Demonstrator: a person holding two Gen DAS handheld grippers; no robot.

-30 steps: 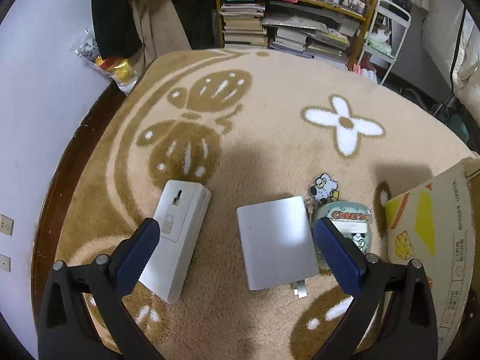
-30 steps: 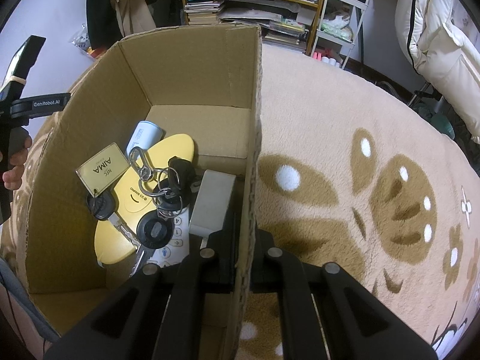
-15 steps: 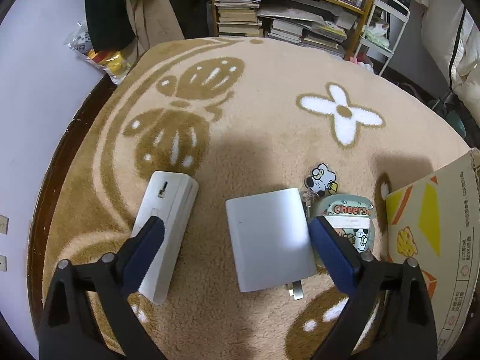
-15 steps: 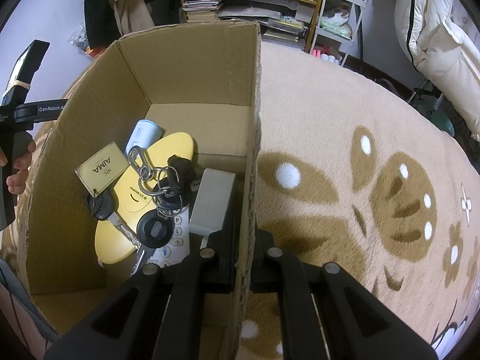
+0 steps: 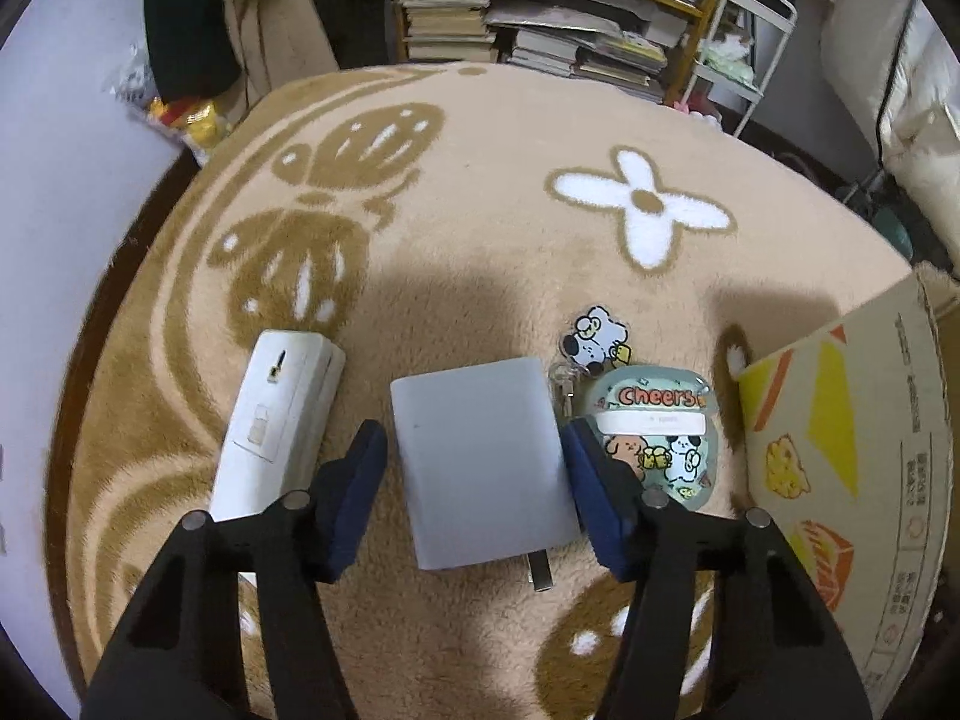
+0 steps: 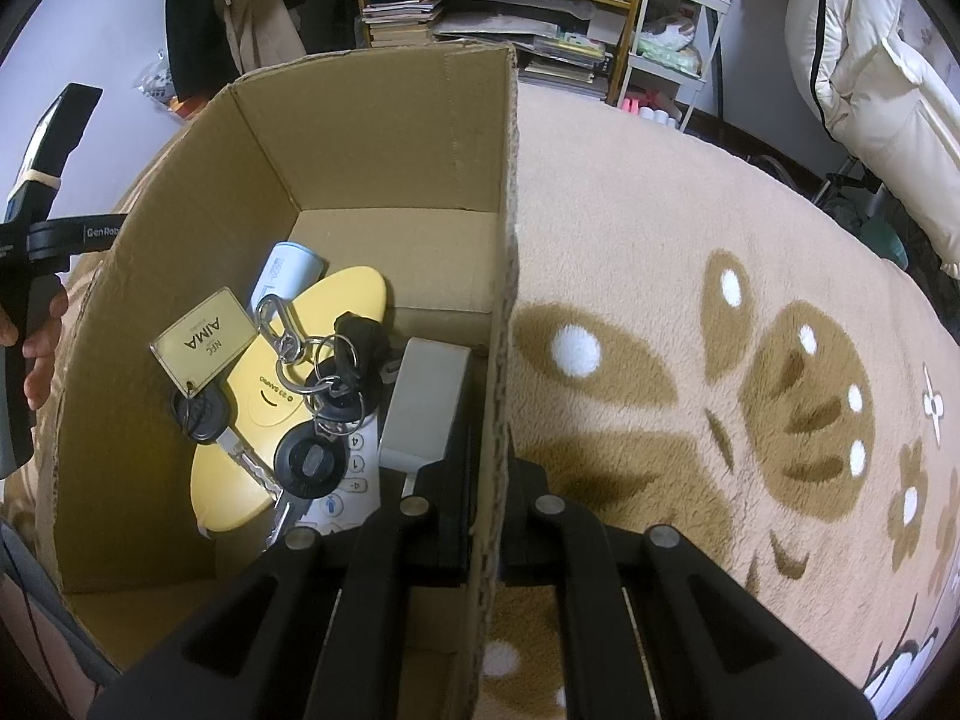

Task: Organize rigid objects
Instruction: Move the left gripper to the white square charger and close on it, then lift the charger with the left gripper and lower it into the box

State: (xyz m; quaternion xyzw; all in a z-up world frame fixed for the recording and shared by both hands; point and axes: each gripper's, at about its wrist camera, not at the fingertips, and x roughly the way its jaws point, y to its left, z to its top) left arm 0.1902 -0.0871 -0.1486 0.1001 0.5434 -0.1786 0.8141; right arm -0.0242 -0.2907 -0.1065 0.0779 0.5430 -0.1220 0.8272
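In the left wrist view a grey-white square charger [image 5: 483, 459] lies on the beige rug, its plug prongs toward me. My left gripper [image 5: 474, 495] is open, its blue pads on either side of the charger with small gaps. A white remote [image 5: 277, 420] lies to the left, and a "Cheers" cartoon case [image 5: 657, 432] with a dog keychain [image 5: 594, 339] to the right. In the right wrist view my right gripper [image 6: 486, 516] is shut on the right wall of the cardboard box [image 6: 498, 276]. Inside lie keys [image 6: 312, 420], a yellow oval [image 6: 288, 396] and a grey adapter [image 6: 426, 402].
The box's printed outer wall [image 5: 840, 468] stands right of the case. A bookshelf [image 5: 540, 18] and a white rack [image 5: 744, 42] stand beyond the rug. The person's hand on the left gripper [image 6: 36, 324] shows left of the box. White bedding [image 6: 888, 90] is at the far right.
My left gripper has dropped lower and narrowed around the charger, its pads now close to both sides. The right gripper has stayed clamped on the box wall.
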